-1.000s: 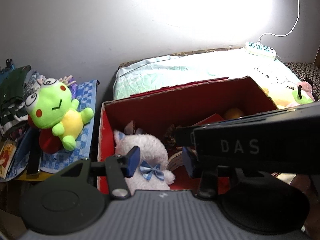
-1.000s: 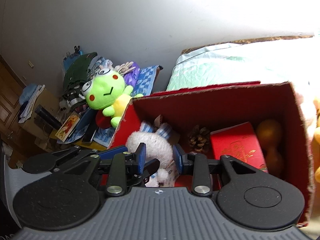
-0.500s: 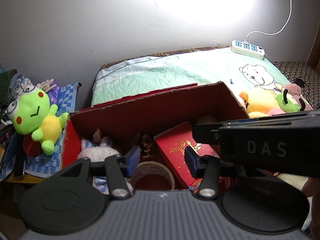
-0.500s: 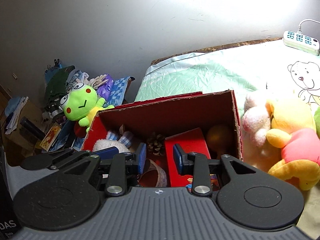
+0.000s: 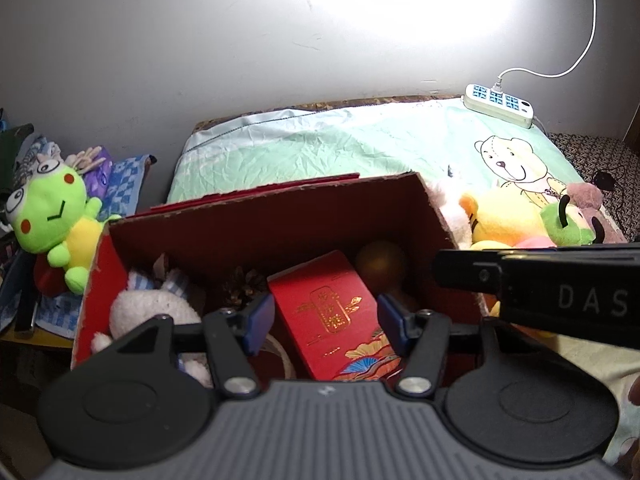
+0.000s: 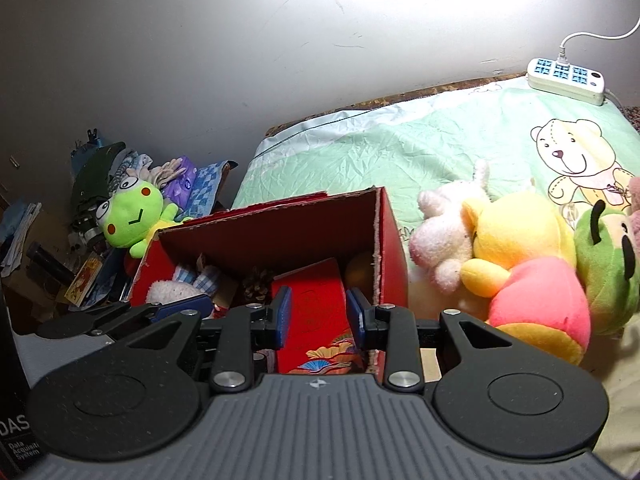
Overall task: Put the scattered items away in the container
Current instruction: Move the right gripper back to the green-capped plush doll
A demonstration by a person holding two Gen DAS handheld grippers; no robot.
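Hovering above the open red cardboard box [image 6: 390,240], the left gripper [image 5: 326,322] and right gripper [image 6: 319,316] both hold their blue pads apart, empty. Soft plush toys [image 6: 516,248] lie heaped on the green bedsheet [image 6: 400,148] just beside the box; grabbing one could drag its neighbours, since they overlap
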